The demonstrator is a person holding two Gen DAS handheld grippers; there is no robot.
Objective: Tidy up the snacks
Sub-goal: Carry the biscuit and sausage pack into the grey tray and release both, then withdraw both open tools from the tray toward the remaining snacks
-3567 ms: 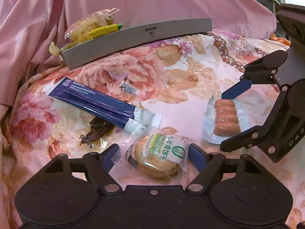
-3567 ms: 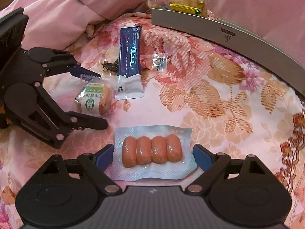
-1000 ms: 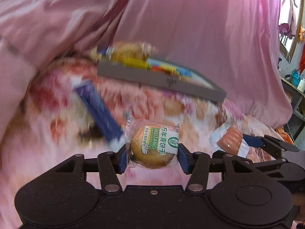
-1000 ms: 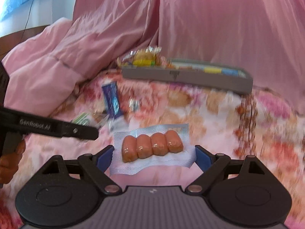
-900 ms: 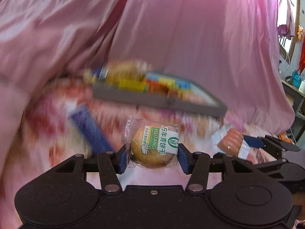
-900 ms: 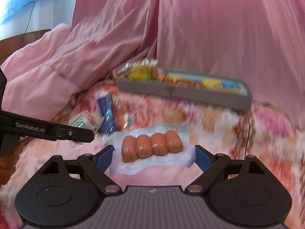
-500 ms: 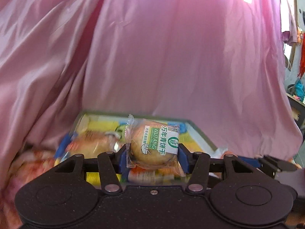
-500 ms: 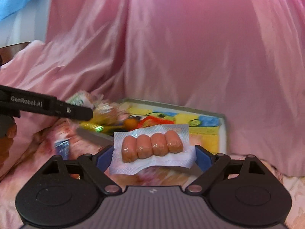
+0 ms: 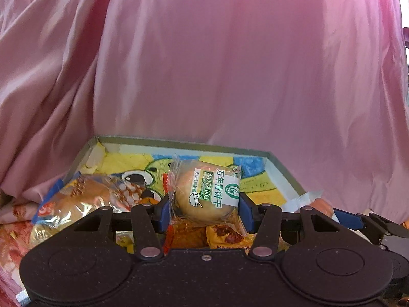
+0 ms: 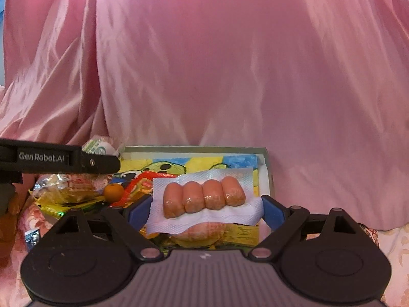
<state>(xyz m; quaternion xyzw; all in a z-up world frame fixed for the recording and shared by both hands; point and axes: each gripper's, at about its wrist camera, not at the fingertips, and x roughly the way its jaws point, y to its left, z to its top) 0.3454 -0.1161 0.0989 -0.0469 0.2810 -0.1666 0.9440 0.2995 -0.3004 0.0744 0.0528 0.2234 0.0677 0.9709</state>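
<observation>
My left gripper (image 9: 204, 208) is shut on a round biscuit in a clear packet with a green and white label (image 9: 208, 192). It holds the packet in the air over the near part of a grey tray (image 9: 179, 143) lined with a bright cartoon picture. In the right wrist view my right gripper (image 10: 204, 209) is shut on a flat white pack of several small sausages (image 10: 204, 199), held level above the tray's (image 10: 194, 149) right half. The left gripper's finger (image 10: 97, 162) reaches in from the left with the biscuit packet (image 10: 98, 147) just behind it.
In the tray lie a large bag of bread (image 9: 84, 197), orange snack packets (image 9: 225, 238), yellow wrappers (image 10: 64, 197) and a small orange ball (image 10: 113, 192). Pink cloth (image 9: 230, 64) hangs close behind the tray. Floral bedding (image 10: 15, 250) lies at the near left.
Both grippers have carried their packets up and forward from above the floral bedding to above the tray, which now fills the lower middle of both views. Neither grip has changed.
</observation>
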